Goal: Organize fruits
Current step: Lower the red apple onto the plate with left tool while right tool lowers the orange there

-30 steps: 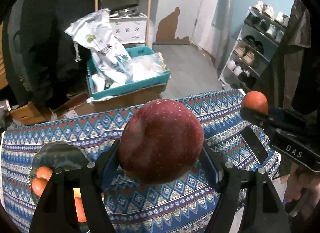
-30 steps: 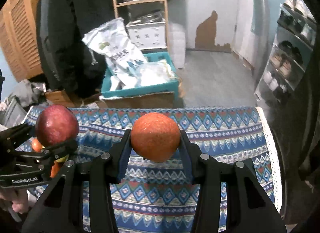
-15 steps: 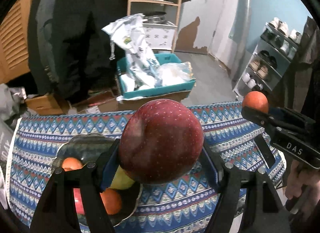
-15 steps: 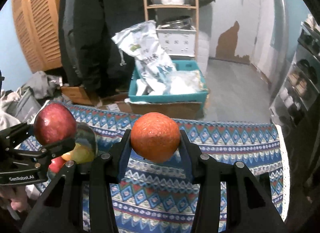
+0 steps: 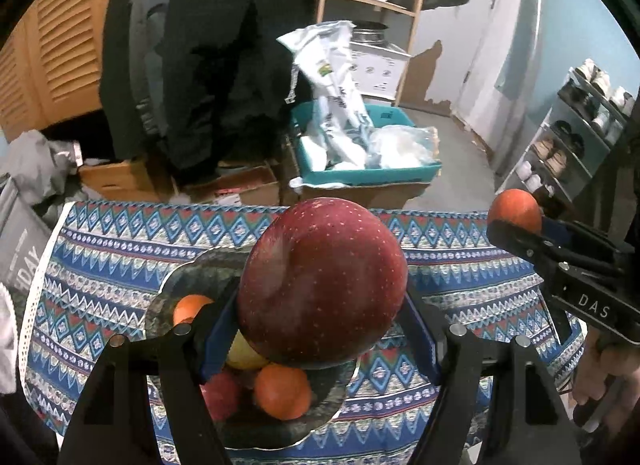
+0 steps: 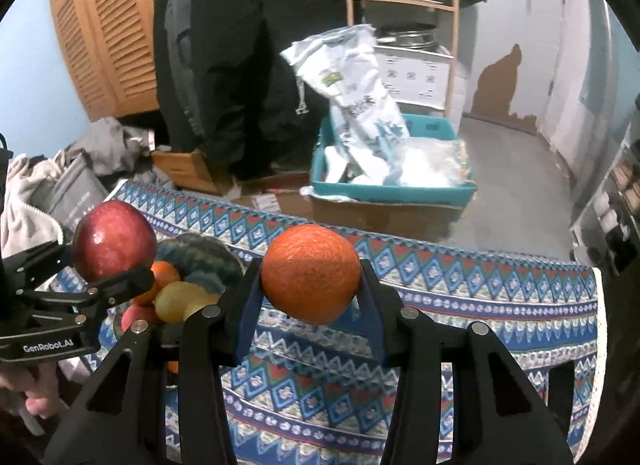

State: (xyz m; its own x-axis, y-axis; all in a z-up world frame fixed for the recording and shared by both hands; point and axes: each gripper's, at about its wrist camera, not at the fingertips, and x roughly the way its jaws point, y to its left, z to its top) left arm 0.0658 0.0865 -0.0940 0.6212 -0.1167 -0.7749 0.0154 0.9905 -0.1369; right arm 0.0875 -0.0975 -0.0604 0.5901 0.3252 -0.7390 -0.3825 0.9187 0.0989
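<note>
My left gripper (image 5: 320, 321) is shut on a big red apple (image 5: 322, 283) and holds it above a dark bowl (image 5: 188, 277) on the patterned tablecloth (image 5: 100, 265). The bowl holds an orange (image 5: 282, 391), another orange (image 5: 190, 305), a yellow fruit (image 5: 244, 355) and a red fruit (image 5: 222, 393). My right gripper (image 6: 310, 301) is shut on an orange (image 6: 310, 273) above the cloth, right of the bowl (image 6: 200, 259). The apple (image 6: 114, 241) and the left gripper show at the left of the right wrist view. The orange (image 5: 514, 209) shows at the right of the left wrist view.
Beyond the table's far edge stand a teal crate (image 5: 368, 173) with white bags, cardboard boxes (image 5: 120, 181), a wooden shelf (image 5: 372, 1) and dark hanging coats (image 5: 208, 49). A shoe rack (image 5: 576, 137) stands at the right. Grey bags (image 6: 68, 185) lie at the table's left.
Both grippers have swung left with their fruits held. The bowl of fruit has come from the left edge to under the apple in the left wrist view.
</note>
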